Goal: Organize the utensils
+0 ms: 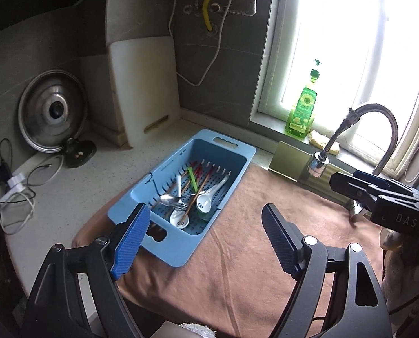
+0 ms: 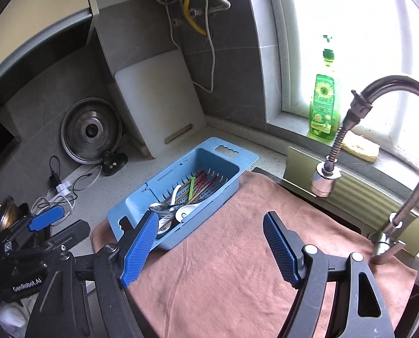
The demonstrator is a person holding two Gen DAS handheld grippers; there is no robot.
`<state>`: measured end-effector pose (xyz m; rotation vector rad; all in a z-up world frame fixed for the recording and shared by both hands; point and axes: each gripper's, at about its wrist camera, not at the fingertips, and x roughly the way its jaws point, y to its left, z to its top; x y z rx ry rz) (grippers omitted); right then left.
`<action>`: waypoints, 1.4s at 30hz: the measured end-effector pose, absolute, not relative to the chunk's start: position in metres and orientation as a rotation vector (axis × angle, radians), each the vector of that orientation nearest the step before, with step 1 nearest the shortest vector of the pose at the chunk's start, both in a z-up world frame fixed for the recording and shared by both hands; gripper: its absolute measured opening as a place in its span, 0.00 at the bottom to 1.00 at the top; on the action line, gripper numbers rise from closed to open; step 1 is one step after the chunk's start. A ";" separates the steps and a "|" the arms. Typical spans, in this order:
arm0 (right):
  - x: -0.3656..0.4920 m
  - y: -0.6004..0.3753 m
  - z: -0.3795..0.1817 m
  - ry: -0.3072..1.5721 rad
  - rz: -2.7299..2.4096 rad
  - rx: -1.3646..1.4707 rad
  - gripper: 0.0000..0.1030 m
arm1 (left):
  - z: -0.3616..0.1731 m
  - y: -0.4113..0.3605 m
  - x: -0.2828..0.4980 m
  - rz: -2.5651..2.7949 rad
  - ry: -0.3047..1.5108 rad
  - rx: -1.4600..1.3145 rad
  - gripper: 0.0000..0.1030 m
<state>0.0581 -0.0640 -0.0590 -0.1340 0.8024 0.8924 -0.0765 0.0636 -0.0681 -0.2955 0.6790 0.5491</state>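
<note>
Grippers nearest: left gripper (image 1: 206,242) and right gripper (image 2: 210,249), black with blue ribbed pads, fingers spread apart, nothing between them, above a brown towel (image 2: 237,267). Beyond: blue perforated plastic basket (image 1: 232,148) holding spoons, fork, chopsticks (image 1: 195,197). Farthest: white cutting board (image 1: 144,84), steel pot lid (image 1: 51,109).

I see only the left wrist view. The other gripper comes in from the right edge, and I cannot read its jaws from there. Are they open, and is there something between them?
Observer: The right gripper has its jaws open and nothing between them. Only the brown towel lies beneath.
Operator: That gripper also hides the foot of the faucet from me. Where does it stand?
Observer: The faucet base stands at the towel's right edge, beside the ribbed green panel.
</note>
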 end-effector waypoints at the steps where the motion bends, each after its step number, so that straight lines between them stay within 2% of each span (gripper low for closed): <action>1: 0.057 -0.066 -0.058 0.794 0.890 -0.139 0.71 | -0.066 0.061 -0.078 0.552 0.672 -0.296 0.79; 12: 0.043 -0.079 -0.046 0.753 0.911 -0.135 0.71 | -0.049 0.045 -0.085 0.561 0.633 -0.270 0.79; 42: 0.041 -0.080 -0.044 0.762 0.912 -0.135 0.71 | -0.045 0.038 -0.086 0.544 0.631 -0.265 0.79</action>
